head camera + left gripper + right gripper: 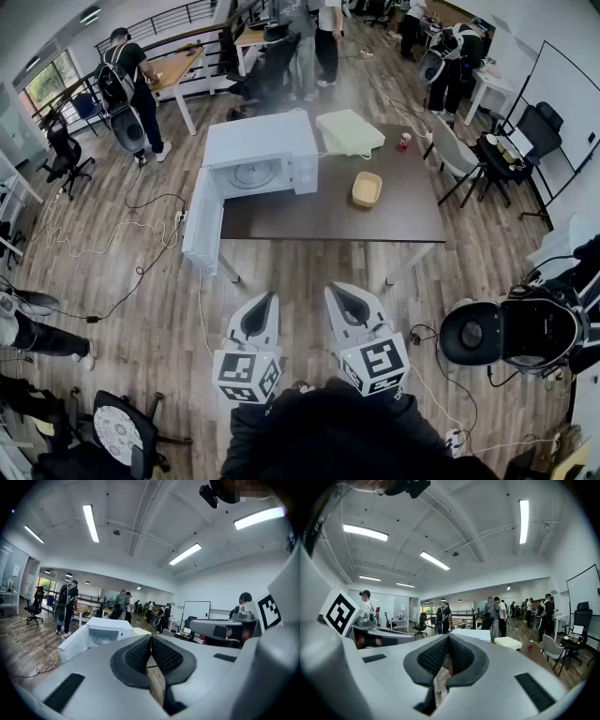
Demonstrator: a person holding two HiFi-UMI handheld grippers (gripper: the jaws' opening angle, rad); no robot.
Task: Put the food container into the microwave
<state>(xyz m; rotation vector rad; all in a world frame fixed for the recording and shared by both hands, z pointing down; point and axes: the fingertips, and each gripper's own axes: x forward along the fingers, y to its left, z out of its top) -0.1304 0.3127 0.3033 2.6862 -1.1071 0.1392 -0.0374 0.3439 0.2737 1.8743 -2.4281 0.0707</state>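
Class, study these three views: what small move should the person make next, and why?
Probably step toward the table and open the jaws of the right gripper. That gripper is shut, empty and well short of the table, while the food container sits to the right of the microwave, whose door is already open.

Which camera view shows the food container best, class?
The head view: the container sits in plain sight on the table, to the right of the open microwave. I cannot find it in either gripper view; the left gripper view shows the microwave, but not the container.
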